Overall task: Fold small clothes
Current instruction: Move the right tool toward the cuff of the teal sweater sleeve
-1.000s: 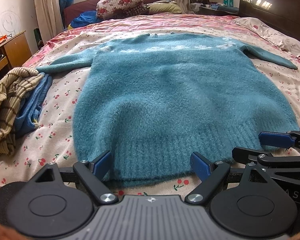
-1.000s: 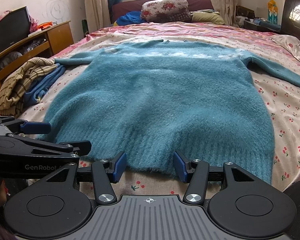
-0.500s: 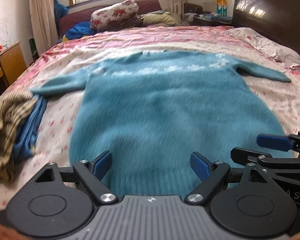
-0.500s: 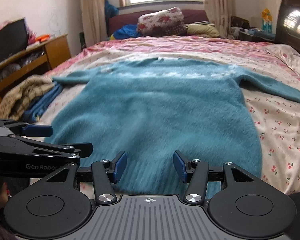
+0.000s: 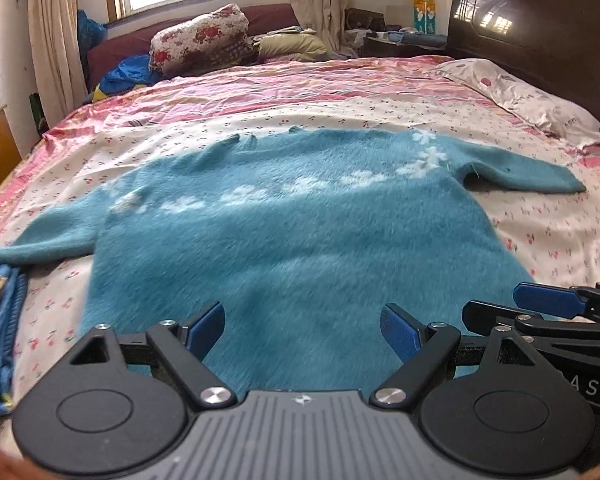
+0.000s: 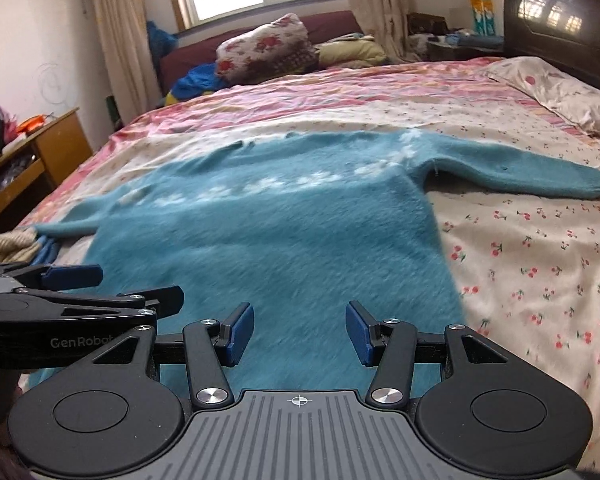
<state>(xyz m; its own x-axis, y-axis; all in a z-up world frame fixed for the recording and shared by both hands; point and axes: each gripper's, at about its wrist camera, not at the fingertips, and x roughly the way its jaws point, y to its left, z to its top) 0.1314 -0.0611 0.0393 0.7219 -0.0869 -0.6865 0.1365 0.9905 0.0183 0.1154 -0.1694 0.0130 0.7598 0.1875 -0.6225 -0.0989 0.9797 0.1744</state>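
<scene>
The fuzzy teal knitted sweater (image 5: 300,240) is spread flat on the cherry-print bed (image 6: 540,280). Above its hem, the left claw (image 5: 303,330) and right claw (image 6: 300,330) are held wide open, empty. A first fold is being lined up; a sleeve must be gripped next.

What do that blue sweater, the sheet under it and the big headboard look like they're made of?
The sweater looks like fuzzy, brushed knit, maybe mohair or acrylic: its surface is hairy and matte, with a ribbed cuff on the sleeve. The sheet seems thin woven cotton, matte and creased, printed with small cherries. The headboard looks like dark varnished wood, though it may be veneer: it is glossy and mirrors the window.
</scene>
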